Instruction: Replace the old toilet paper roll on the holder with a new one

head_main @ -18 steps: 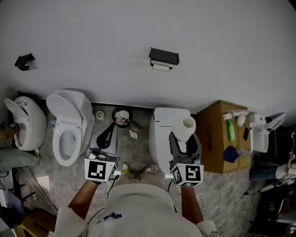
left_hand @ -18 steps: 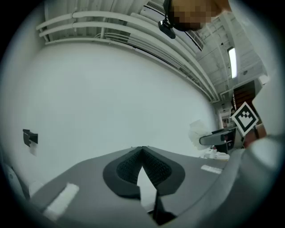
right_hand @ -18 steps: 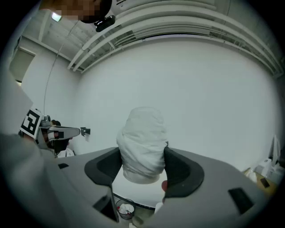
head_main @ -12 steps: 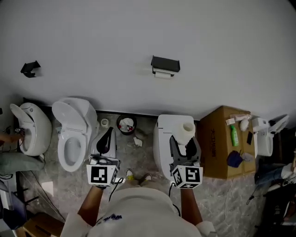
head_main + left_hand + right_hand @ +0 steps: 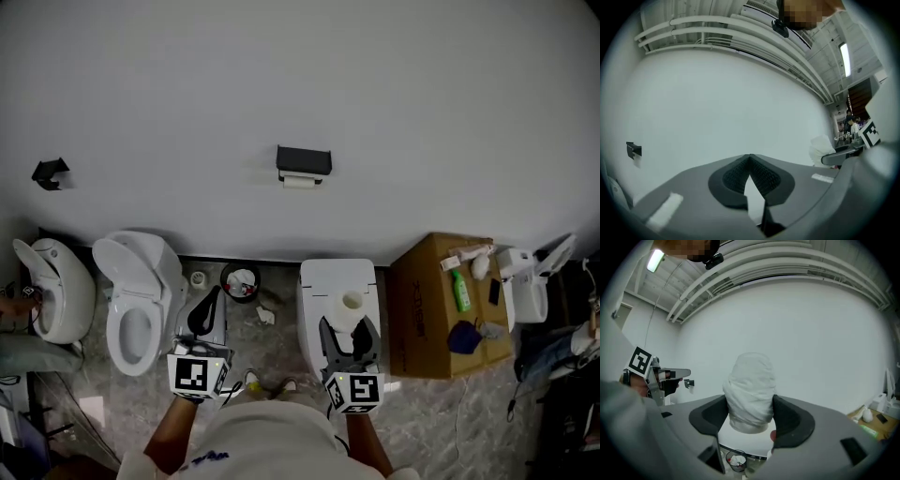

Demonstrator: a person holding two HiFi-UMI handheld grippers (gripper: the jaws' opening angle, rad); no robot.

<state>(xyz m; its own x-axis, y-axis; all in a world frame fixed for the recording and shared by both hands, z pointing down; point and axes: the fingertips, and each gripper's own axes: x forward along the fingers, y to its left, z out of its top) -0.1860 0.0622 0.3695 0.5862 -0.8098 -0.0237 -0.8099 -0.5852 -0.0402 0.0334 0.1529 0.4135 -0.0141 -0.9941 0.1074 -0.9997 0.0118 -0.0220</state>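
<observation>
Now | right tongs (image 5: 751, 405) clamped on toilet paper roll (image 5: 750, 380), upright between them; left tongs (image 5: 750, 156) closed, empty

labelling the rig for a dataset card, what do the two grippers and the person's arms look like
Both the left gripper and right gripper have grey bodies with black jaws, and each carries a white cube with black square markers. The left's pads are ribbed. The person wears a white short-sleeved top.
</observation>
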